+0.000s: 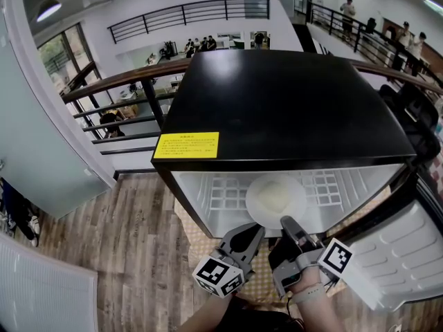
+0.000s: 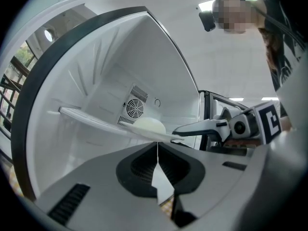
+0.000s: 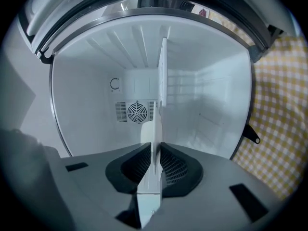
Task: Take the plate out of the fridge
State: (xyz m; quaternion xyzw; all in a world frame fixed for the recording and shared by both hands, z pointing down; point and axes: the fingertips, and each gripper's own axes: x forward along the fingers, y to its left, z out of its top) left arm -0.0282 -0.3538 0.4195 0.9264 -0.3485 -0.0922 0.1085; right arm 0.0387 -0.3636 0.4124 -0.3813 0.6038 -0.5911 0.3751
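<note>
Your left gripper [image 1: 255,230] sat pressed shut and empty at the fridge's [image 1: 277,102] mouth. Your right gripper [image 1: 288,221] pinched the plate's [image 1: 275,196] near rim. The way out, I'd judge, was straight and level. The plate was white, round and thin-edged, carrying a pale mound [image 2: 150,125], and lay on the fridge's shelf [image 1: 221,192].

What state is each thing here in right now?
fridge door: open.
plate: inside the fridge, over the wire shelf, rim gripped.
right gripper: shut on the plate rim.
left gripper: shut, nothing between its jaws, beside the plate.
</note>
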